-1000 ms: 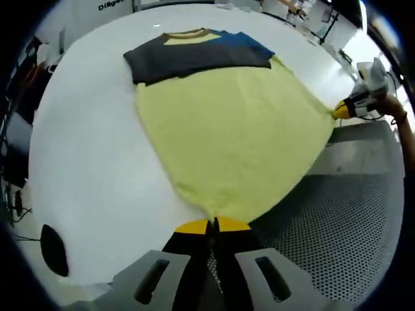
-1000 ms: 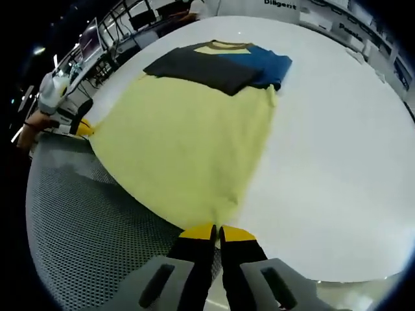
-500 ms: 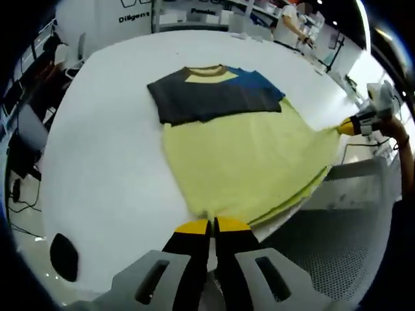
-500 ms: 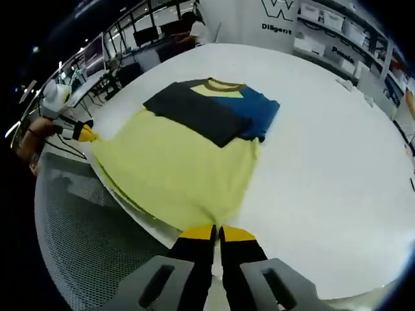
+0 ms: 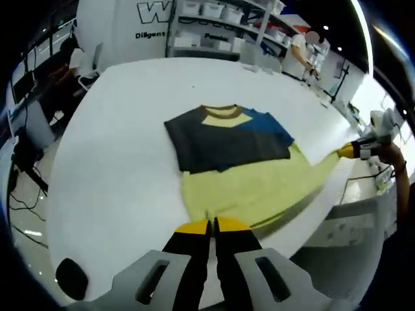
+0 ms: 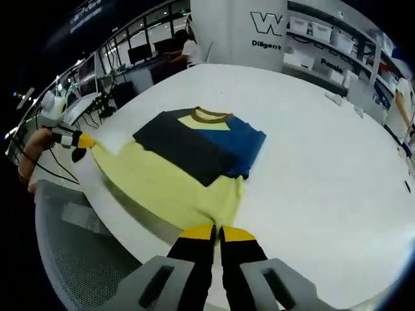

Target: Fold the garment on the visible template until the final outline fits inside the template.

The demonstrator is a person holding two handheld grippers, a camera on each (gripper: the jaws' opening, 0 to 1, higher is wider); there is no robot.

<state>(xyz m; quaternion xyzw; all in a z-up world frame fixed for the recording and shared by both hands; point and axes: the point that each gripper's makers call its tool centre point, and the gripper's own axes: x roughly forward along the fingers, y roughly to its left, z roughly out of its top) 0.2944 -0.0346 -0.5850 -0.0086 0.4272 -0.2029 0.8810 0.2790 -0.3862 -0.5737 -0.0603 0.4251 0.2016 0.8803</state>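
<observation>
On table [image 5: 117,129] | left gripper [image 5: 212,225] shut on shirt [image 5: 253,188] hem corner | shirt lies flat ahead, dark sleeves folded over chest, yellow body stretched between my tools | right gripper [image 6: 217,231] shut on other hem corner | since a second ago hem lifted and moved toward collar, so bottom fold is starting.

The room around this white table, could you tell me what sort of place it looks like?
Probably a lab or demo workspace: shelving with white bins against a branded wall, desks with monitors behind, and a shirt laid out on the big white table.
</observation>
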